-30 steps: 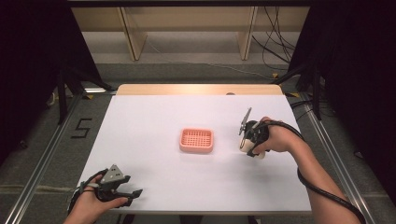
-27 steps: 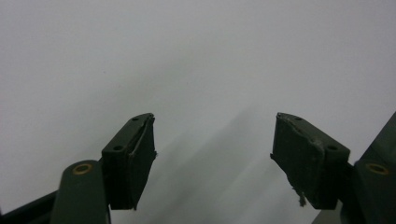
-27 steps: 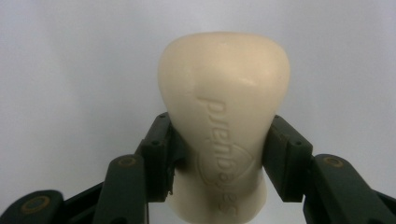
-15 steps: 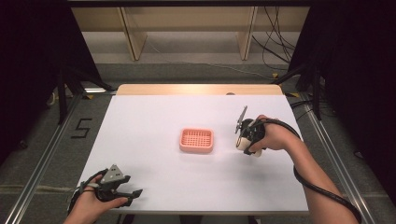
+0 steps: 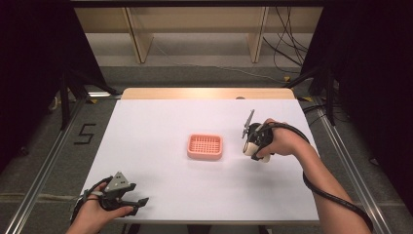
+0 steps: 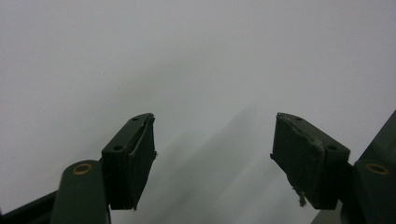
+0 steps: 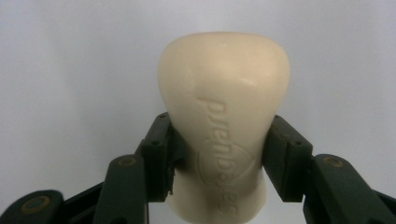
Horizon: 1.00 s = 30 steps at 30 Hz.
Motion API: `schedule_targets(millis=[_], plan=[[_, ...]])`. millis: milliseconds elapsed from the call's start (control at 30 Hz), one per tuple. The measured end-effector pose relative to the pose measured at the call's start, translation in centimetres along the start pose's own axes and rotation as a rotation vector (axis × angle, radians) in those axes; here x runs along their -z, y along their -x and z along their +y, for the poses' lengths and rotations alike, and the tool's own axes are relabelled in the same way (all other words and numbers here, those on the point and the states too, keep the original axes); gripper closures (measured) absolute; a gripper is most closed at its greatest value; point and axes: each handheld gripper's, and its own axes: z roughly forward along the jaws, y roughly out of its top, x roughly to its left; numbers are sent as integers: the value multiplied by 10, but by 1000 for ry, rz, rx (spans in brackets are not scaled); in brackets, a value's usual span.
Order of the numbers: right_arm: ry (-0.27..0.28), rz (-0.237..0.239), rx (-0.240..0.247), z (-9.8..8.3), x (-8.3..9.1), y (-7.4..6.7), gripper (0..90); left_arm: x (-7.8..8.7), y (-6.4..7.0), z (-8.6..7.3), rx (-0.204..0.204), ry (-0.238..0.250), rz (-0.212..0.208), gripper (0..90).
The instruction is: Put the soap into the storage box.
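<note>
A cream bar of soap with embossed lettering sits between the jaws of my right gripper, which is shut on it. From above, that right gripper hangs over the white table, right of a pink slotted soap dish; the soap pokes out below the hand. The dish holds nothing. My left gripper rests near the table's front left edge, and in its own view the left gripper stands open over bare table.
The white table top ends in a wooden strip at the far edge. Metal rails run along both sides on the floor. A black cable trails from the right forearm off the table's right side.
The right gripper with the soap has drifted slightly left, toward the pink dish. The left gripper has stayed put.
</note>
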Motion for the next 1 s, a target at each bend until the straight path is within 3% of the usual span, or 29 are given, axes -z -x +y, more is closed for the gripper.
schedule_targets(millis=[233, 300, 333, 400, 567, 600, 667, 1000], plan=[[-10, -4, -4, 3, 2, 0, 506, 0, 0, 0, -5, 3, 3, 296], [-5, -4, 14, 5, 2, 2, 506, 0, 0, 0, -5, 2, 4, 296], [-1, -11, 14, 5, 2, 2, 506, 1, -1, 0, -26, 3, 6, 296], [-13, -3, -3, 6, 3, 1, 506, 1, -1, 0, -26, 3, 5, 296], [1, 1, 22, 9, 1, 2, 506, 1, -1, 1, -26, 3, 5, 296], [-13, -9, -7, 10, 3, -1, 506, 1, -1, 1, -31, 4, 5, 296], [-1, -5, 26, 12, 2, 2, 506, 1, -1, 1, -32, 3, 5, 296], [-7, -8, 20, 18, 3, 1, 506, 1, -1, 1, -34, 1, 3, 296]])
